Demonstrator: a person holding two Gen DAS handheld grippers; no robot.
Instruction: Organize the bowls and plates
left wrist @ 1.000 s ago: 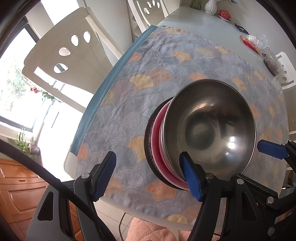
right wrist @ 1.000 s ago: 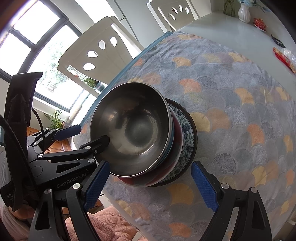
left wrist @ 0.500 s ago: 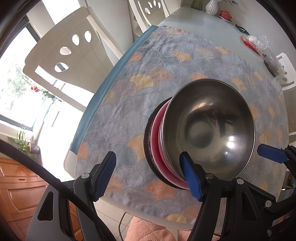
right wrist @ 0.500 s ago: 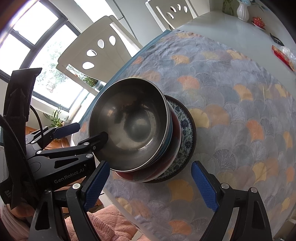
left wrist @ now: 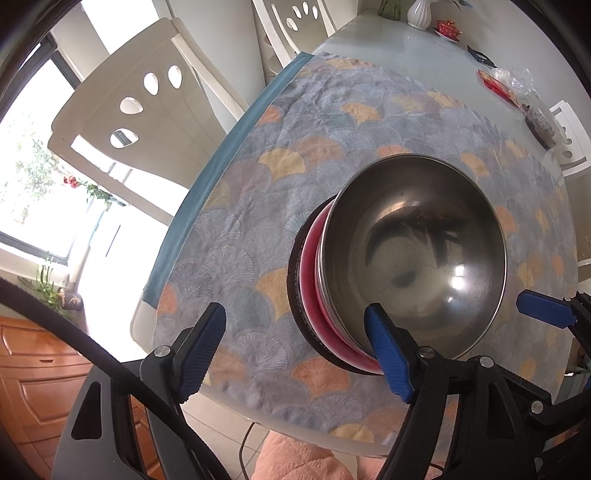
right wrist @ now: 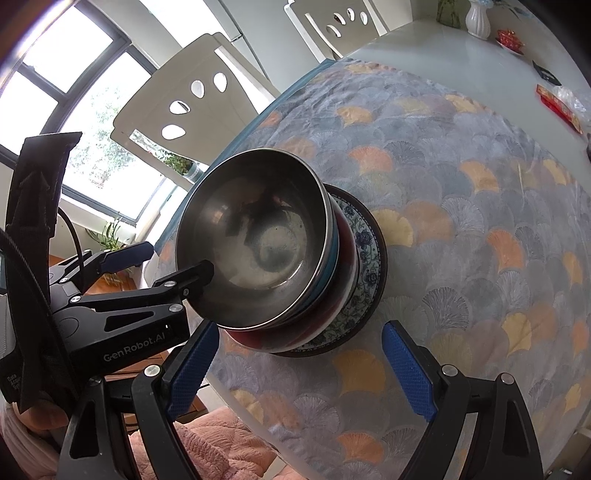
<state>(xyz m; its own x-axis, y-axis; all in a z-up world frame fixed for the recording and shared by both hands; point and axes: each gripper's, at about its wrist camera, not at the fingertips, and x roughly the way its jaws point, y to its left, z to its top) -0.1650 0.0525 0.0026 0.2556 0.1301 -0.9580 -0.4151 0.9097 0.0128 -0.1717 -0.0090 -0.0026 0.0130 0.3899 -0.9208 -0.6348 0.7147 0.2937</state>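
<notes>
Here a steel bowl (left wrist: pixel 413 258) tops a stack near the table's near edge: under it a blue-rimmed bowl (right wrist: pixel 334 247), then a red bowl (left wrist: pixel 308 284), and at the bottom a floral plate (right wrist: pixel 369 254) on the fan-patterned cloth (left wrist: pixel 258 192). From the left wrist view the plate shows only as a dark rim, and the blue-rimmed bowl is hidden behind the steel one.

The left gripper (left wrist: pixel 295 347) is spread wide, gripping nothing; its right finger overlaps the steel bowl's near rim, and whether it touches the metal is hard to tell. In the right wrist view one of its fingers reaches to the bowl's rim, the tip cut off behind it.

The right gripper (right wrist: pixel 299 369) also stands released, fingers apart, just before the stack with the plate's near edge between them.

A white chair (left wrist: pixel 129 110) stands beside the table; at the far end sit a white vase (right wrist: pixel 478 18) and small packets, too blurred to name.
</notes>
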